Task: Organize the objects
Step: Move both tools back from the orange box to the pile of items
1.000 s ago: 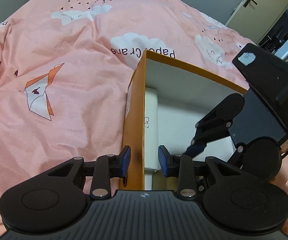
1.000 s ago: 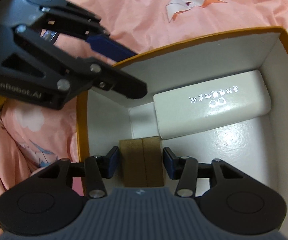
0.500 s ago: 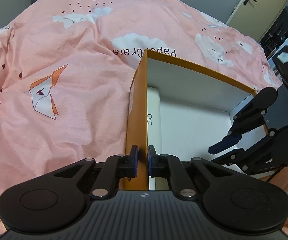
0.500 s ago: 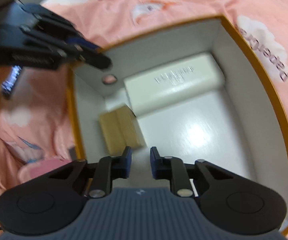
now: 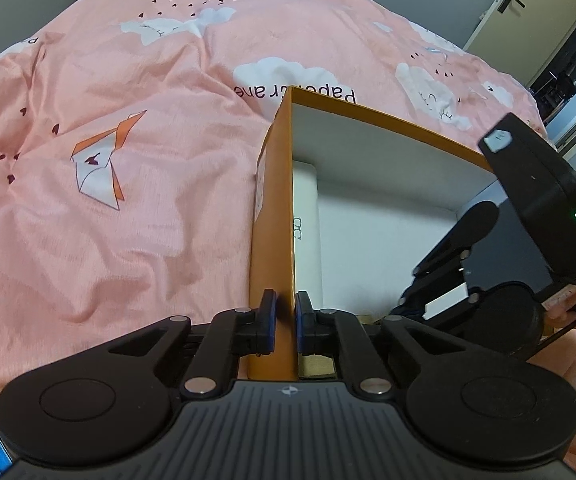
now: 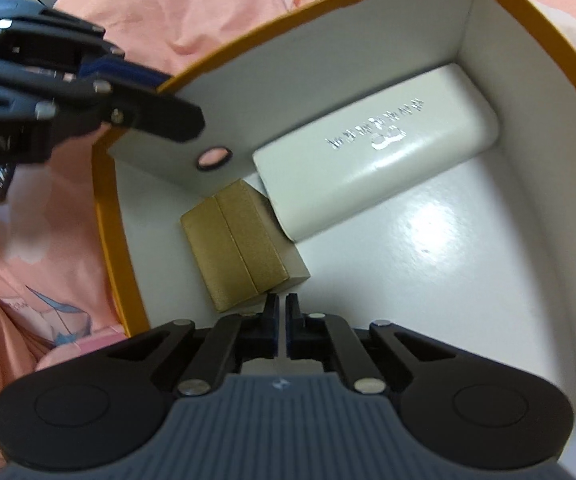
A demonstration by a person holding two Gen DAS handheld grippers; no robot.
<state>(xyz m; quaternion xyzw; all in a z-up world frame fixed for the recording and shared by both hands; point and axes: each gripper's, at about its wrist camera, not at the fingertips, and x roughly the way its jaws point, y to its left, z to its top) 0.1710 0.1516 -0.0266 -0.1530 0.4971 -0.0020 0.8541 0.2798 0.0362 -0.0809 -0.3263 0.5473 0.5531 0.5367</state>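
Observation:
An orange box with a white inside [image 5: 271, 216] sits on the bed. My left gripper [image 5: 285, 322] is shut on its near left wall. Inside lie a white case with silver print [image 6: 376, 184] along the left wall and a small gold box [image 6: 239, 248] in the near corner. My right gripper [image 6: 281, 316] is shut and empty, just above the box floor beside the gold box. The left gripper [image 6: 143, 76] shows clamped on the wall in the right wrist view. The right gripper body [image 5: 500, 280] shows over the box's right side.
A pink bedsheet with clouds and paper cranes [image 5: 107, 160] lies all around the box. A door [image 5: 528, 4] stands at the far right. A pink object [image 6: 83, 350] lies outside the box's near wall.
My left gripper closed onto the box wall. My right gripper let go of the gold box, drew back, and shut empty. The gold box now rests in the corner.

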